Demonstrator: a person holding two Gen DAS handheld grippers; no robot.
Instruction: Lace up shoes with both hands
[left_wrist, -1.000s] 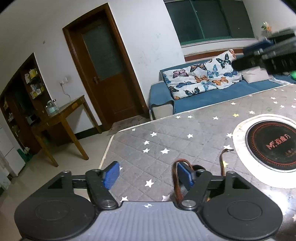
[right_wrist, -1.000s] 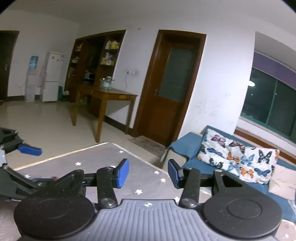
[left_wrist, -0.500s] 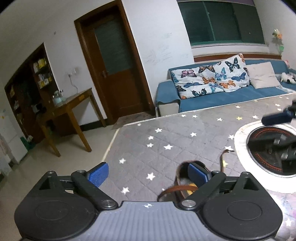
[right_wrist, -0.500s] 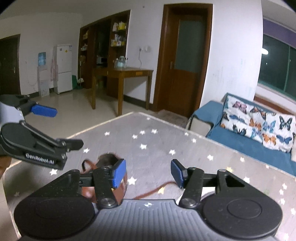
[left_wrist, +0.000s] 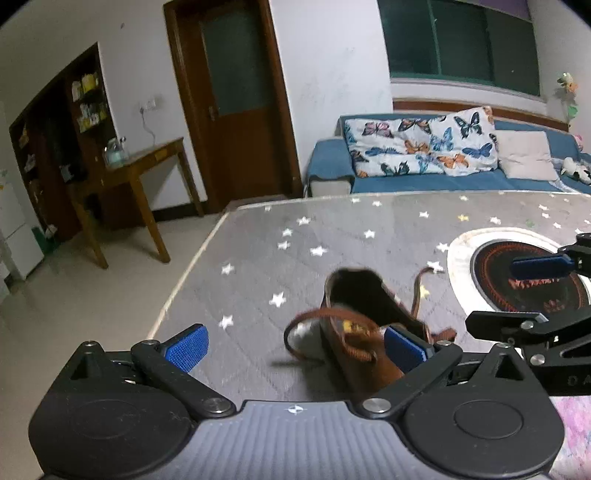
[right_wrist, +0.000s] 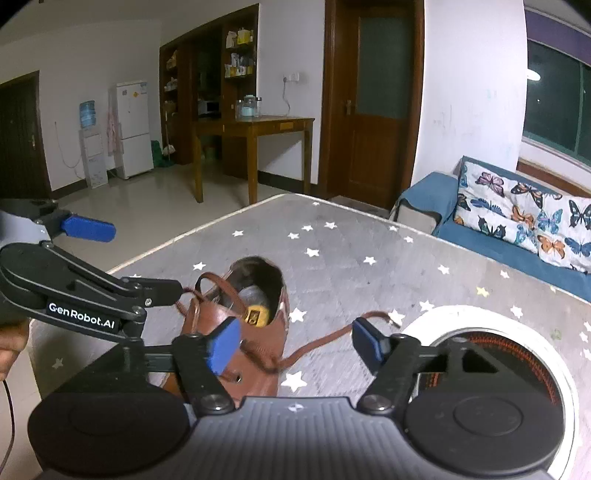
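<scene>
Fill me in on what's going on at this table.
A person holds a gripper in each hand over a brown shoe on a star-patterned table cover. Both the left gripper and the right gripper are open and grip nothing. The brown lace lies loose, one end trailing on the cover toward a round cooktop, the other looping beside the shoe. The lacing has not visibly begun.

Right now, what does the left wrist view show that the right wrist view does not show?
Only the left wrist view shows the plain cushion and the soft toy on the sofa. Only the right wrist view shows the white fridge, the water dispenser and a yellow tag inside the shoe. Both show the brown shoe, its loose lace, the star-patterned cover and both open hand-held grippers.
</scene>
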